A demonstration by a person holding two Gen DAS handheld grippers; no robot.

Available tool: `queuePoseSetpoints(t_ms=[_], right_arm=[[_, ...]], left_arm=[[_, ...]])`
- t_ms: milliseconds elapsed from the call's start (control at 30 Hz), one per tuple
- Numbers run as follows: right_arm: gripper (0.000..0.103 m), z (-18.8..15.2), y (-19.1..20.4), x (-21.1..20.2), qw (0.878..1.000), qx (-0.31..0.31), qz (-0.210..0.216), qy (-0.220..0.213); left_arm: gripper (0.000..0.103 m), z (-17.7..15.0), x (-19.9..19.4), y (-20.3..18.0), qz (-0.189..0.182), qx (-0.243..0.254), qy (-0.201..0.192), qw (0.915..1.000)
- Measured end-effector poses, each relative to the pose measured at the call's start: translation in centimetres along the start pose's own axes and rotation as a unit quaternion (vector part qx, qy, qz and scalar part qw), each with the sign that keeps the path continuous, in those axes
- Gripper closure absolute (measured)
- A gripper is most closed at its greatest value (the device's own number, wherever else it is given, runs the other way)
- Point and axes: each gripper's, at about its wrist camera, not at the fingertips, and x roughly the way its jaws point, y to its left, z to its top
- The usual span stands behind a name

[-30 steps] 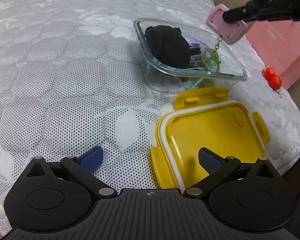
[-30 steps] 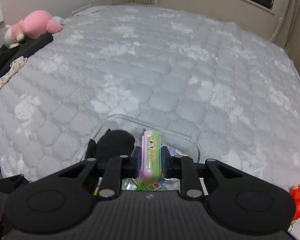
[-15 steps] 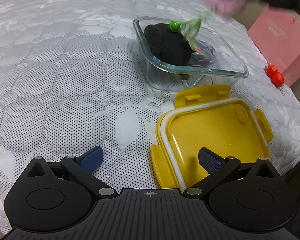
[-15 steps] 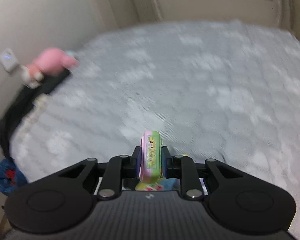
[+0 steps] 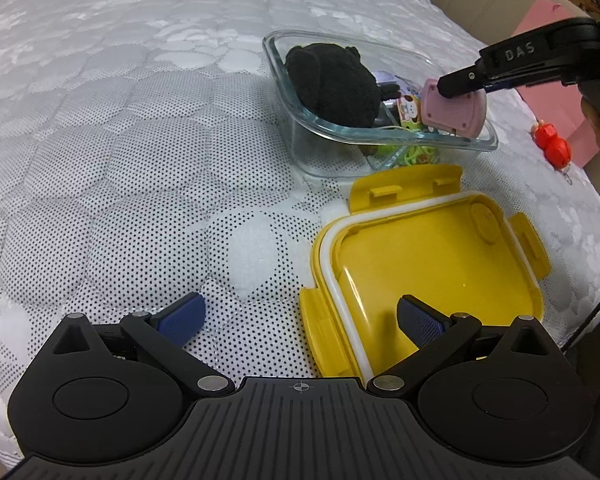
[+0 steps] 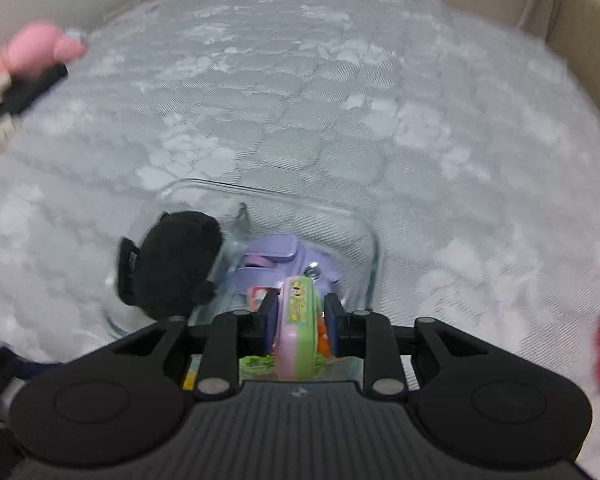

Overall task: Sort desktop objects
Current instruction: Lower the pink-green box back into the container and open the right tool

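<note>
A clear glass container (image 5: 276,64) sits on the quilted mattress with a black plush (image 5: 332,84), a purple item (image 6: 284,256) and other small pieces inside. My right gripper (image 6: 300,312) is shut on a pink-and-green toy (image 6: 298,320), holding it on edge low over the container's near side. In the left wrist view the toy (image 5: 452,112) hangs just inside the glass rim, with its green cord (image 5: 412,156) down in the container. My left gripper (image 5: 300,310) stands open and empty over the left edge of the yellow lid (image 5: 432,272).
The yellow lid lies upside down in front of the container (image 6: 364,232). A red charm (image 5: 552,144) rests on the mattress to the right, beside a pink bag (image 5: 544,16). A pink plush (image 6: 36,52) and dark cloth lie at the far left edge.
My right gripper swung up, then came down with the toy, which now sits low inside the container's rim. The dangling green cord has dropped into the container. The left gripper has not moved.
</note>
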Motion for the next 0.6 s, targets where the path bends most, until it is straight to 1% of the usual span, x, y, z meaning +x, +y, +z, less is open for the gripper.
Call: queuePoseSetpoints(t_ms=[33,133,167,233,267,400,500,533,567,600], right_arm=[[0.071,0.0,0.8,-0.3,0.999,-0.026,-0.024,-0.009],[0.066,0.3,2.2,-1.7,0.994,-0.072,-0.067,-0.038],[0.065,0.4,2.5,-2.2,0.993,-0.079,-0.073,-0.049],[0.065,0.9,2.8,-3.0,0.993,-0.082,-0.067,-0.058],[0.065,1.2,3.0,-3.2,0.993,-0.084,-0.057,-0.056],[0.065,2.1,4.8,-0.8,0.996,-0.082,-0.033,0.016],[0.067,2.9,6.1,1.0,0.994,-0.081,-0.015,0.070],[0.067,3.0,6.7,1.7,0.993,-0.084,-0.035,0.078],[0.068,3.1,7.3,2.4,0.991,-0.087,-0.065,0.084],[0.068,3.2,7.6,2.9,0.989,-0.084,-0.083,0.088]], left_arm=[[0.000,0.0,0.0,0.1,-0.002,-0.002,0.000,1.0000],[0.000,0.0,-0.1,0.2,-0.006,-0.006,-0.001,1.0000],[0.000,0.0,-0.1,0.2,-0.007,-0.007,-0.002,1.0000],[0.000,0.0,0.0,0.2,-0.006,-0.005,-0.002,1.0000],[0.000,0.0,0.0,0.2,-0.005,-0.003,-0.002,1.0000],[0.000,0.0,-0.1,0.2,-0.007,-0.003,-0.004,1.0000],[0.000,-0.1,-0.2,0.5,-0.014,-0.005,-0.008,0.9999],[0.000,-0.2,-0.3,0.6,-0.017,-0.006,-0.009,0.9998],[0.000,-0.2,-0.4,0.7,-0.020,-0.006,-0.010,0.9997],[0.000,-0.2,-0.4,0.8,-0.023,-0.007,-0.011,0.9997]])
